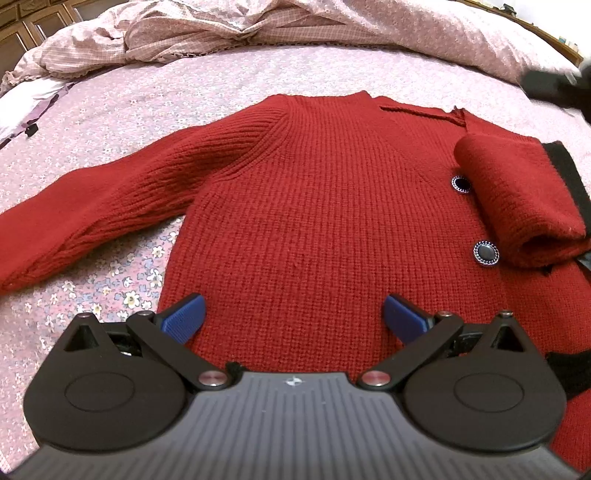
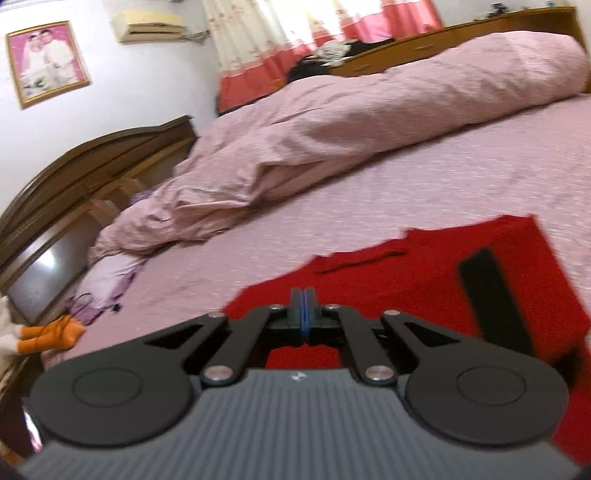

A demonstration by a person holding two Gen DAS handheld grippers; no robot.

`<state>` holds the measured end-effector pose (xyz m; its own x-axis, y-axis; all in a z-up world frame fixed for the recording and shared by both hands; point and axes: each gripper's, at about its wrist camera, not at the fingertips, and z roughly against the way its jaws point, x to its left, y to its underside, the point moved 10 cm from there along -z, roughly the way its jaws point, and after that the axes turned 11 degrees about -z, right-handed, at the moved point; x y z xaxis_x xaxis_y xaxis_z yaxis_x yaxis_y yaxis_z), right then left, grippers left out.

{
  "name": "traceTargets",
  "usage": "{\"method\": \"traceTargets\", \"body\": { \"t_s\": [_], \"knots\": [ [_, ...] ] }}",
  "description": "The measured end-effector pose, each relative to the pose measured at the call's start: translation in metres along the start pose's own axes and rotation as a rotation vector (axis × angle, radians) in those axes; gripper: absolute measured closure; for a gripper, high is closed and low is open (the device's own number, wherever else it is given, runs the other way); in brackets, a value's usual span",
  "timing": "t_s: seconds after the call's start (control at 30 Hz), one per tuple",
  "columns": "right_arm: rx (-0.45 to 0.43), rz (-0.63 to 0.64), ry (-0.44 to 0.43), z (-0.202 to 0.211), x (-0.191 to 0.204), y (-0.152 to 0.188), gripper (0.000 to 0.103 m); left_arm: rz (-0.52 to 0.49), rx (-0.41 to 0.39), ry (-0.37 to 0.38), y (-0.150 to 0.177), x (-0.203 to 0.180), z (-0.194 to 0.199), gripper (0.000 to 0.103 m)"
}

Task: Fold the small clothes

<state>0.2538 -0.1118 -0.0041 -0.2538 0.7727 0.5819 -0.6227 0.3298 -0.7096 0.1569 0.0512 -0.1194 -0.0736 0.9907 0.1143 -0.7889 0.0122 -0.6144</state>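
A red knitted sweater (image 1: 314, 192) lies flat on the bed, collar at the far side. Its left sleeve (image 1: 92, 206) stretches out to the left. The other sleeve (image 1: 517, 199) is folded over the body, beside two dark round buttons (image 1: 486, 252). My left gripper (image 1: 293, 306) hovers open over the sweater's lower body, blue pads wide apart with nothing between them. In the right wrist view my right gripper (image 2: 303, 314) is shut, pads pressed together on nothing, above the sweater (image 2: 424, 280) with its black band (image 2: 495, 302). That view is blurred.
A crumpled pink duvet (image 1: 258, 29) lies along the far side of the floral bedsheet (image 1: 92, 122). The right wrist view shows a wooden headboard (image 2: 74, 177) at left, an orange soft toy (image 2: 48, 336) by the bed's edge, and curtains behind.
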Motion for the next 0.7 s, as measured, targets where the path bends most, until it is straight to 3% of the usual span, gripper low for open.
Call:
{"method": "traceTargets", "body": {
  "t_s": [0.17, 0.4, 0.6, 0.67, 0.7],
  "knots": [
    [0.001, 0.014, -0.005, -0.001, 0.017, 0.005, 0.097, 0.001, -0.005, 0.007, 0.002, 0.001, 0.001, 0.000],
    [-0.001, -0.160, 0.154, 0.024, -0.050, 0.019, 0.095, -0.002, -0.017, 0.007, 0.003, 0.001, 0.001, 0.000],
    [0.012, -0.307, 0.191, 0.044, -0.092, 0.037, 0.091, -0.003, -0.017, 0.000, 0.003, 0.000, 0.000, 0.000],
    [0.031, -0.341, 0.184, 0.043, -0.097, 0.044, 0.065, -0.003, -0.017, -0.001, 0.003, 0.000, 0.000, 0.000],
    [0.034, -0.360, 0.168, 0.043, -0.097, 0.046, 0.038, -0.004, -0.018, 0.000, 0.003, 0.000, 0.000, 0.000]
  ]
}}
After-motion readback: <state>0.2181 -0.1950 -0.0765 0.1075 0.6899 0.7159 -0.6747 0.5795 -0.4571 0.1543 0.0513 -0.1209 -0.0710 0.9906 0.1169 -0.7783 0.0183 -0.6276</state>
